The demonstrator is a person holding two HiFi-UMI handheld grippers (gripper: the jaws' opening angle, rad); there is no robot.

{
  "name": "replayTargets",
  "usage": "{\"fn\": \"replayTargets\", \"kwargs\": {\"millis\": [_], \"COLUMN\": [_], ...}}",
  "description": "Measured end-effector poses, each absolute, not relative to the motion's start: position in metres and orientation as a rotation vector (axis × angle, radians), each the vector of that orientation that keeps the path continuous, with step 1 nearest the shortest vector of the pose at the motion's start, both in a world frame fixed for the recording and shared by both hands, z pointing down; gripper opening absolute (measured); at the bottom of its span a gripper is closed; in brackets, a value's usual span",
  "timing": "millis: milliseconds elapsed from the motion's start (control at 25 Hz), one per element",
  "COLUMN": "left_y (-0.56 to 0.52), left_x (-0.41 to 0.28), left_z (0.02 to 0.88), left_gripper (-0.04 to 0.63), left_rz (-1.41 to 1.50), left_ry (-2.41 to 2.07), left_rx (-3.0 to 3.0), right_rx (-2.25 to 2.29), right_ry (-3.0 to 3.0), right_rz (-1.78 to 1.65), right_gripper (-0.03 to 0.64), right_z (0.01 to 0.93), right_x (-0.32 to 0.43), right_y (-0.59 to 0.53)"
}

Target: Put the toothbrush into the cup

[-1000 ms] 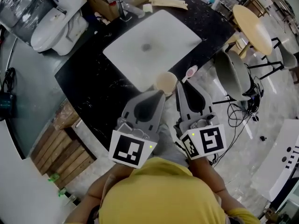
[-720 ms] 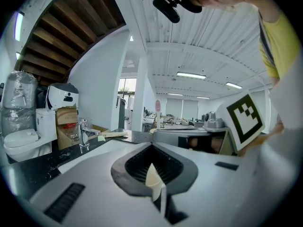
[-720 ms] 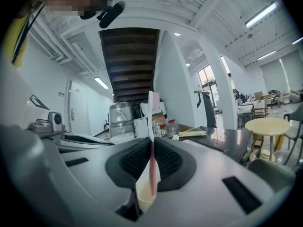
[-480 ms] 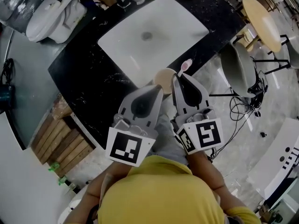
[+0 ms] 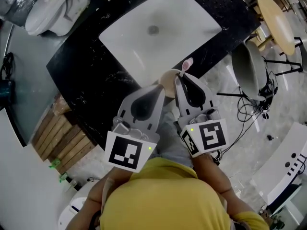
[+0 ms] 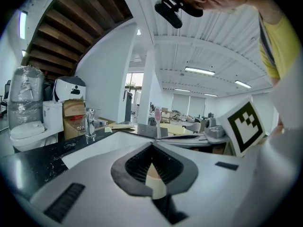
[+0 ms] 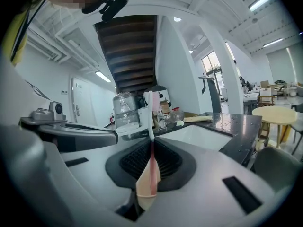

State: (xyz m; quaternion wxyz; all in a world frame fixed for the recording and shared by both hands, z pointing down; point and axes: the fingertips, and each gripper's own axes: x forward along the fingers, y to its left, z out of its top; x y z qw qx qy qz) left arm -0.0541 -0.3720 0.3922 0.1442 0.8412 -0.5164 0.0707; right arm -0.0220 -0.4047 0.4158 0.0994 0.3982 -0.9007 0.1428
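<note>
A beige cup point(image 5: 167, 75) stands at the near edge of the black counter point(image 5: 86, 75). My left gripper point(image 5: 161, 87) is shut on its wall, and a cream strip of the cup point(image 6: 154, 178) shows between the jaws. My right gripper point(image 5: 178, 76) is shut on the pink and white toothbrush point(image 7: 151, 161), which stands upright. The brush's pink head point(image 5: 186, 63) pokes up just right of the cup's rim and is also visible in the left gripper view as the toothbrush point(image 6: 156, 117). Whether its lower end is inside the cup is hidden.
A white sink basin point(image 5: 158, 30) fills the counter behind the cup, with a faucet point(image 6: 90, 123) at its far side. A toilet point(image 5: 53, 6) stands far left, wooden slats point(image 5: 64, 145) near left, and a grey chair point(image 5: 249, 66) and round table point(image 5: 280, 18) right.
Both grippers have drawn closer together. The toothbrush head has moved left, from clear of the cup's right side to right beside its rim.
</note>
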Motion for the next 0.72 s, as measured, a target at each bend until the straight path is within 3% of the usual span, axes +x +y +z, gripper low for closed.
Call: {"fn": "replayTargets", "kwargs": {"millis": [280,400,720], "left_y": [-0.379,-0.378,-0.375], "left_x": [-0.057,-0.058,-0.060], "left_z": [0.396,0.396,0.394], "left_gripper": [0.011,0.011,0.011], "left_rz": [0.188,0.182,0.170], "left_ry": [-1.494,-1.497,-1.506], "left_rx": [2.400,2.397,2.400], "right_rx": [1.097,1.077,1.093], "right_ry": [-2.615,-2.602,-2.613], "right_rz": [0.441,0.449,0.439], "right_gripper": [0.046,0.107,0.107], "right_z": [0.426,0.428,0.423], "right_x": [-0.027,-0.029,-0.027], "right_y": [-0.403,-0.400,-0.399]}}
